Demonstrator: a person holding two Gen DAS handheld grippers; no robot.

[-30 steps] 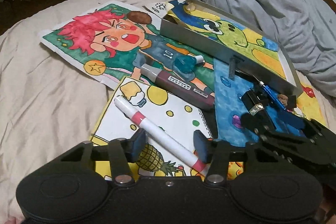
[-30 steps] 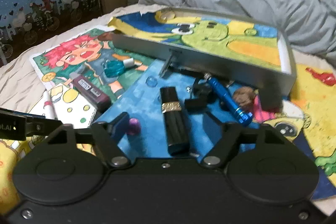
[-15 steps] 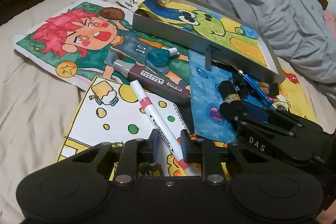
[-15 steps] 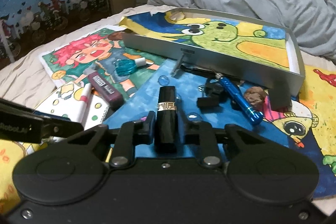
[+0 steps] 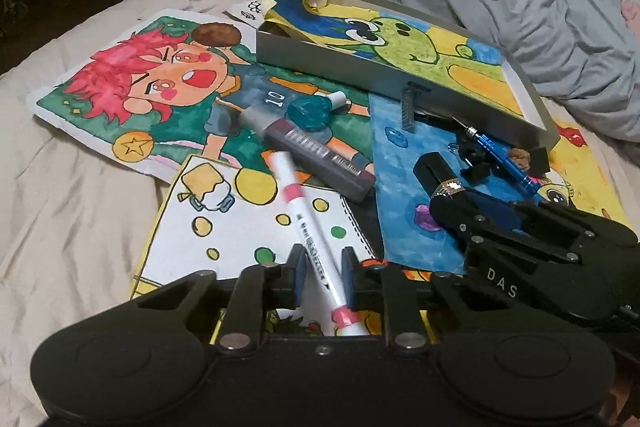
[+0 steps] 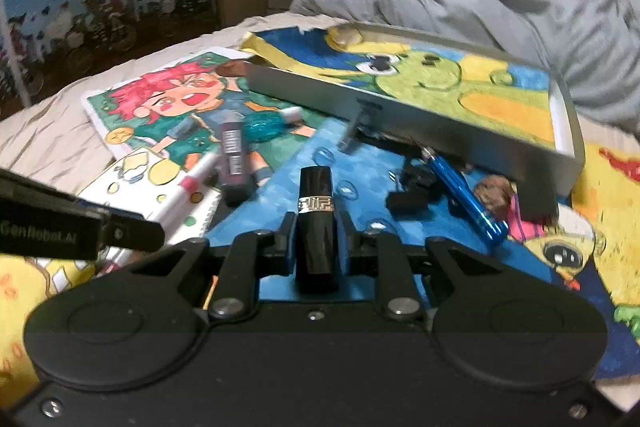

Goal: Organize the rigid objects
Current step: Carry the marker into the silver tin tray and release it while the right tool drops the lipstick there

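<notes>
While both grips are closed, lift straight up w/o twisting. Left gripper [image 5: 322,277]: narrow, clamped on white marker [image 5: 310,235] approx. mid-barrel, rear pink band behind pads, cap end pointing fwd toward dark marker [image 5: 320,163]. Right gripper [image 6: 316,241]: narrow, clamped on black lipstick tube [image 6: 316,223] below its silver band.

Procedure (judged):
1. Keep squeeze steady; smooth round barrels likely to roll or slip between pads.
2. Raise marker clear of dark marker, which looks to touch or nearly touch its tip; avoid dragging drawings [image 5: 168,95] underneath.
3. Raise tube clear of blue screwdriver [image 6: 460,191] and black clips nearby.
4. Carry to silver tray [image 5: 348,63] at far edge of bed [image 5: 60,211]; lower over rim, then release. Destination assumed from task only.

Appearance: marker white, slim, two pink bands, printed text along barrel; lies on pineapple drawing near bed's near edge. Tube glossy black, squarish, patterned metal collar; sits on blue drawing, near side of tray. Teal bottle [image 5: 314,111] beyond dark marker, untouched.
</notes>
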